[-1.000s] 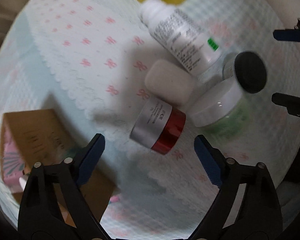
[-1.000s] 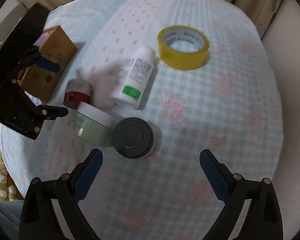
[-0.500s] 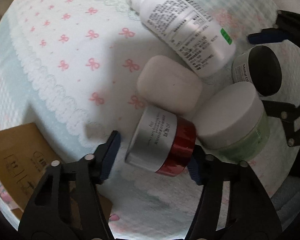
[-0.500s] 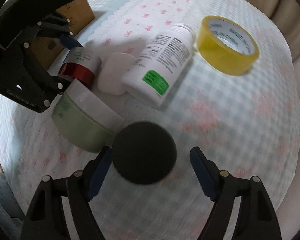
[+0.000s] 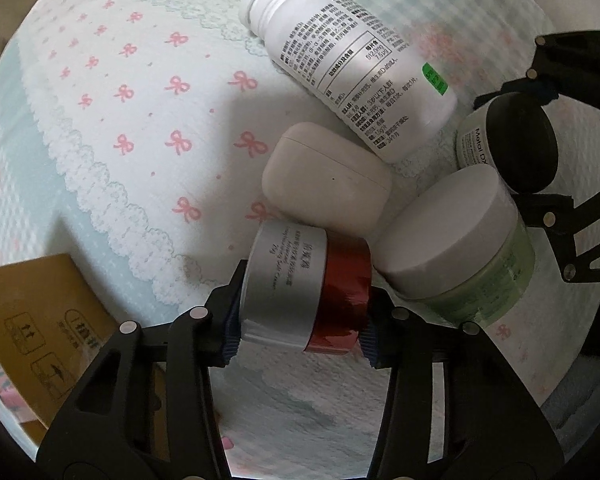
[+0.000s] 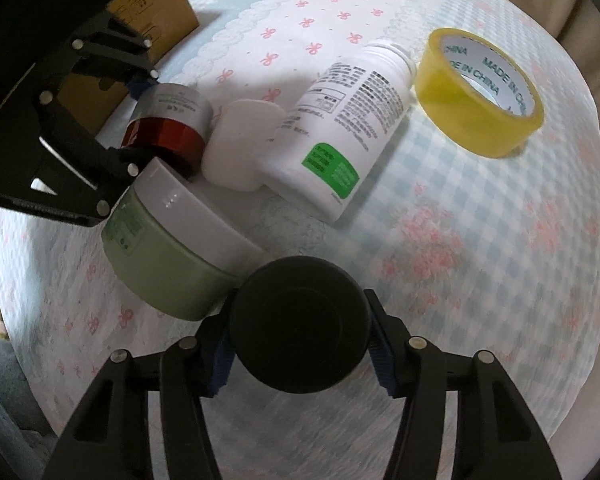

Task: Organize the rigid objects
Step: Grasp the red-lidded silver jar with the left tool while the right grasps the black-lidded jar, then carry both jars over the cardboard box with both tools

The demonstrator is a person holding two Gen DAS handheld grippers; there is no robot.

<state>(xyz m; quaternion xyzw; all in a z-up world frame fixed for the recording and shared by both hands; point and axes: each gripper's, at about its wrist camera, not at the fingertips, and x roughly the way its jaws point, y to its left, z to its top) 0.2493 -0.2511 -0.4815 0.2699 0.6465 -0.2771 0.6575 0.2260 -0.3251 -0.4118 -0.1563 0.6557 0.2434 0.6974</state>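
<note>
Between your left gripper's (image 5: 302, 316) pads you are clamping the red-and-silver jar (image 5: 306, 294), lying on its side with its axis running across the jaws, touching the white case (image 5: 326, 186) and the green jar (image 5: 460, 248). Your right gripper (image 6: 300, 340) is squeezing the black-lidded jar (image 6: 300, 324). A second ago both grippers were hanging open, short of their jars; now both have closed.

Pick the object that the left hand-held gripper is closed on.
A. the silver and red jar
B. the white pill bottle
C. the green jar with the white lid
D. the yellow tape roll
A: the left hand-held gripper has a blue pad pressed against each end of the silver and red jar, which lies on its side.
</note>
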